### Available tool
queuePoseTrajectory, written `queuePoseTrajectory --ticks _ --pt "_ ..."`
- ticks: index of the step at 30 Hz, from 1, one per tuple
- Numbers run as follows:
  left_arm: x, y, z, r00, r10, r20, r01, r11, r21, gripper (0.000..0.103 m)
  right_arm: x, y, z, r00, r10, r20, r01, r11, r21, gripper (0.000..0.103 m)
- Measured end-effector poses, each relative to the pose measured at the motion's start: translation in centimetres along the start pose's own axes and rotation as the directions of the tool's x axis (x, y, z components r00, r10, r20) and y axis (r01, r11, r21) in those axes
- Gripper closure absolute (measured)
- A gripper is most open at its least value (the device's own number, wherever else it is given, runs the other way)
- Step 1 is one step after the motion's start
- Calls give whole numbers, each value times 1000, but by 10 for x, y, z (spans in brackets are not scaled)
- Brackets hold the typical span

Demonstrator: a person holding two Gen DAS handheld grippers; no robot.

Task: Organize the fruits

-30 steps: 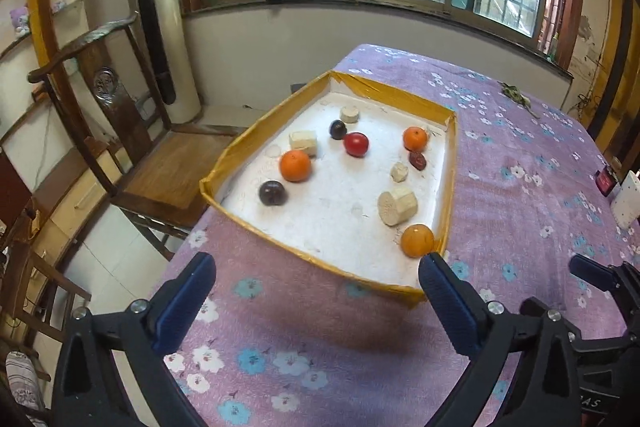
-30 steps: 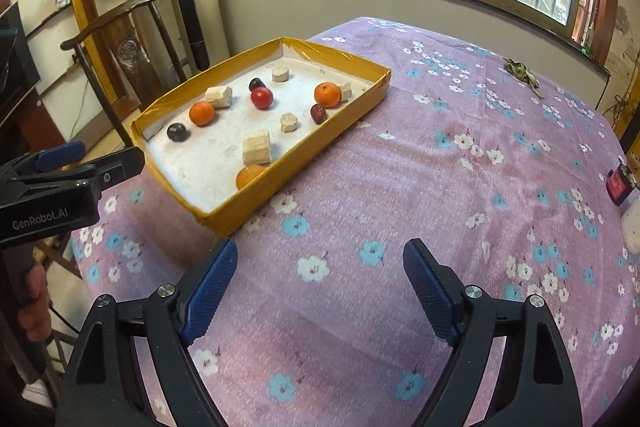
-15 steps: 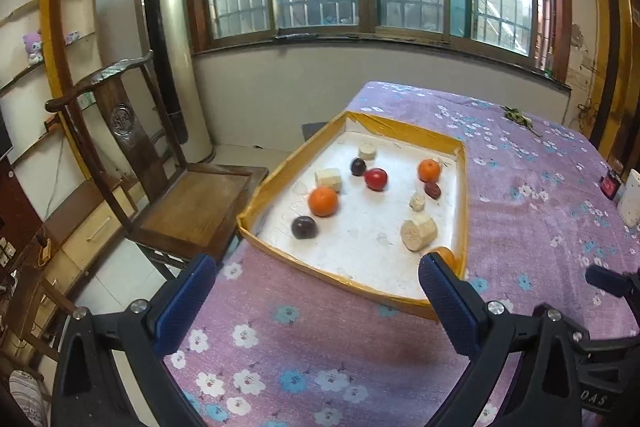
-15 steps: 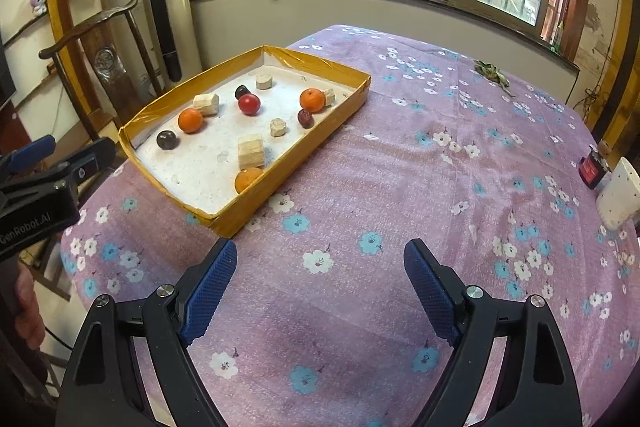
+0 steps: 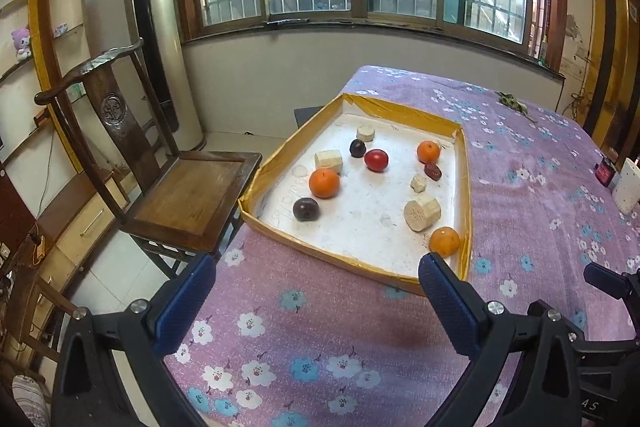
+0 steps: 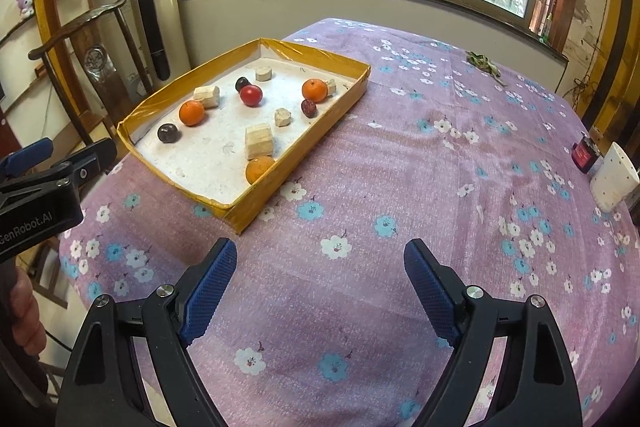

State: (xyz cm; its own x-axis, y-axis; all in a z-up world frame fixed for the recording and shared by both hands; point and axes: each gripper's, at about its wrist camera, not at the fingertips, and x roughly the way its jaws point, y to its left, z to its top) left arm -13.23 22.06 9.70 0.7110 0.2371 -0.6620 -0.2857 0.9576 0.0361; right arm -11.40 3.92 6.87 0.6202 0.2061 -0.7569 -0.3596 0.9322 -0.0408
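A shallow yellow-rimmed tray (image 5: 465, 187) (image 6: 132, 115) with a white floor lies on the purple flowered table. It holds three oranges (image 5: 324, 183) (image 6: 191, 113), a red fruit (image 5: 376, 159) (image 6: 251, 95), two dark plums (image 5: 306, 209) (image 6: 167, 133), a small brown-red fruit (image 5: 433, 171) (image 6: 309, 107) and several pale wooden blocks (image 5: 422, 213) (image 6: 259, 141). My left gripper (image 5: 316, 285) hangs open just short of the tray's near rim, with nothing in it. My right gripper (image 6: 320, 275) stands open over bare cloth, right of the tray's near corner.
A dark wooden chair (image 5: 188, 199) stands left of the table beside a tall air conditioner (image 5: 160, 39). A white cup (image 6: 614, 179) and a small red object (image 6: 585, 155) sit at the table's right edge. Green leaves (image 6: 484, 63) lie far back.
The left wrist view has tipped up and pulled back, so the tray sits farther off. The right gripper has drifted to the right across the cloth. Both stay open.
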Motion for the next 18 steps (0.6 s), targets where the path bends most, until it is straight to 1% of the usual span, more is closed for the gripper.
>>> queuePoseTrajectory --ticks 6,9,13,18 --pt "3 1 -3 999 -36 -28 36 999 13 0 -1 1 -3 1000 -11 -3 12 1000 12 17" --pt "5 2 -4 998 -49 -33 50 999 3 0 -1 2 -3 1000 -13 -5 13 1000 14 17" --pt "10 3 -2 993 -94 -66 93 996 -10 1 -1 2 -3 1000 -15 -4 15 1000 14 17" --pt "2 -2 -3 995 -95 -17 96 995 18 0 -5 2 -5 999 -30 16 29 999 25 17"
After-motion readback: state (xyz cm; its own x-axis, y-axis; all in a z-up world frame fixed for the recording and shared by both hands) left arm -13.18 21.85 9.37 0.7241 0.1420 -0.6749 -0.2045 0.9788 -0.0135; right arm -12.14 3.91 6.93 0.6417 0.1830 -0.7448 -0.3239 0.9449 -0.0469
